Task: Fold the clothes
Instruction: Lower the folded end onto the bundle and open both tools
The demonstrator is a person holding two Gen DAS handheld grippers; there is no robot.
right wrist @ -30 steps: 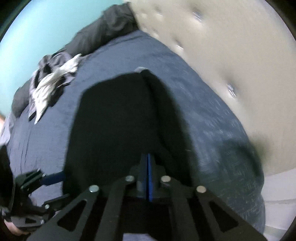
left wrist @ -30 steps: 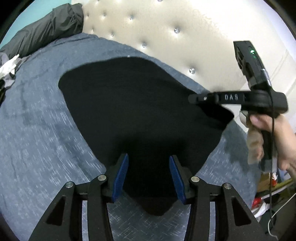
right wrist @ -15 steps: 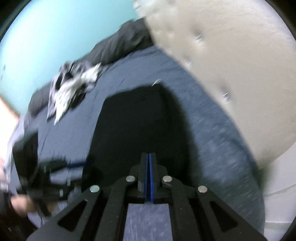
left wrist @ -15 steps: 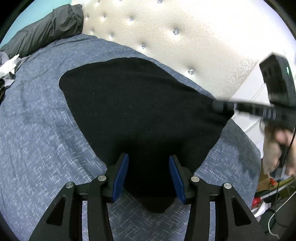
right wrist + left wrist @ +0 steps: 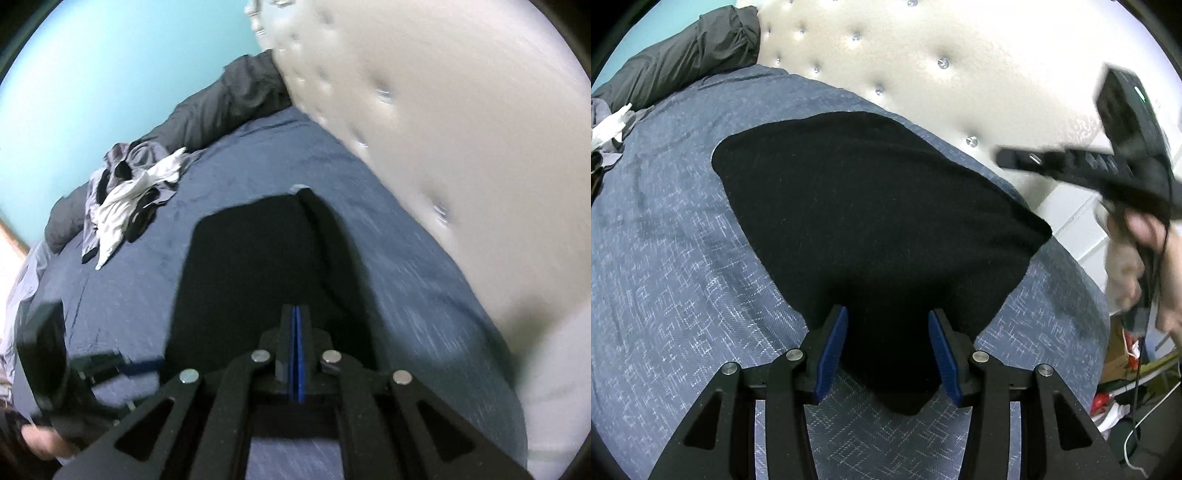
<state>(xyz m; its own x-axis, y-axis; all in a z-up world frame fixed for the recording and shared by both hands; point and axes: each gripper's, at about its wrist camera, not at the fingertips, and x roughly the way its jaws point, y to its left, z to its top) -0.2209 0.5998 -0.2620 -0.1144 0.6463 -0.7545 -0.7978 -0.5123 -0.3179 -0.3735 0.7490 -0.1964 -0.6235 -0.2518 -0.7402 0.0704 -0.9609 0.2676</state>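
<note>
Black and matte, the garment (image 5: 871, 229) is lying flat mid-frame on the blue bedspread (image 5: 665, 258). I am holding my left gripper (image 5: 888, 350) spread over its lower corner; my right gripper (image 5: 296, 354) is pressed together, gripping nothing I can see.
</note>
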